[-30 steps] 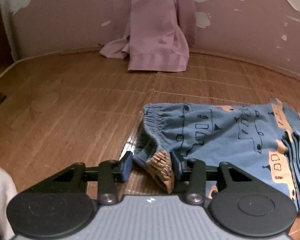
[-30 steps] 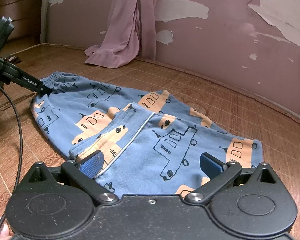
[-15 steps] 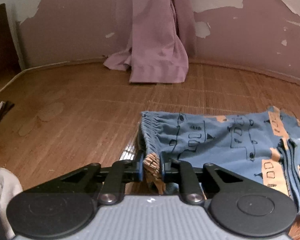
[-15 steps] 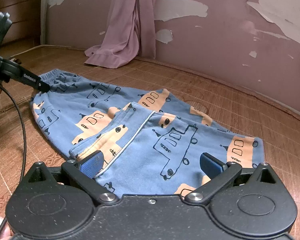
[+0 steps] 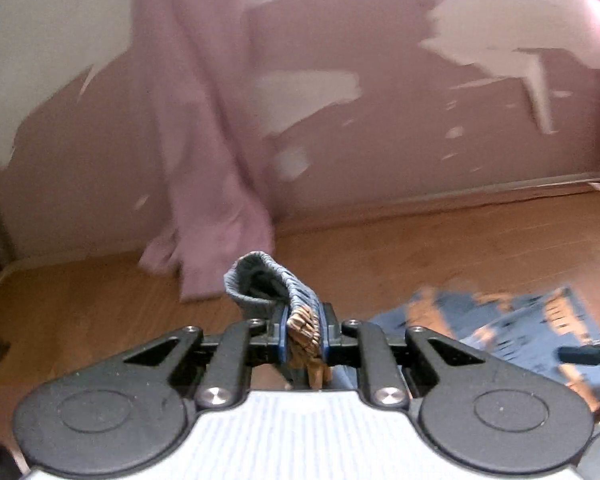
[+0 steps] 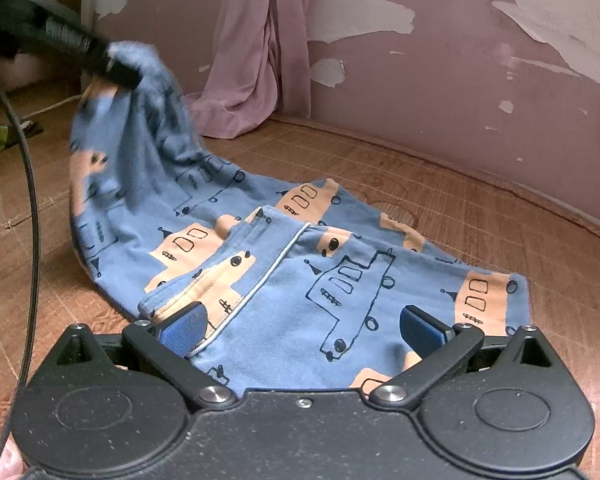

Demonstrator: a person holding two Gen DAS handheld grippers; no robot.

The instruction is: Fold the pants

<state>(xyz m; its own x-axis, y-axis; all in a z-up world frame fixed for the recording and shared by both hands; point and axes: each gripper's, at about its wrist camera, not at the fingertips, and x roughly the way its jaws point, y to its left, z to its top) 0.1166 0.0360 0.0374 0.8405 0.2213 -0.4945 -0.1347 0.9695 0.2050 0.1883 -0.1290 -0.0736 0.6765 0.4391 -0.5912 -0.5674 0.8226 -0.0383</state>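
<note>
no text, label, brand, number or sign can be read in either view. the dark arm of the left gripper (image 6: 116, 66), up and to the left ahead of the right tool, is too blurred to show any lettering. the pants (image 6: 300, 280), lying between and ahead of that tool's fingers, carry only drawn vehicle outlines in black on blue and orange, no letters. the ribbed grey housing nearest the camera in the left wrist view bears no legible mark, and the black housing in the right wrist view shows only plain round discs and screws.
</note>
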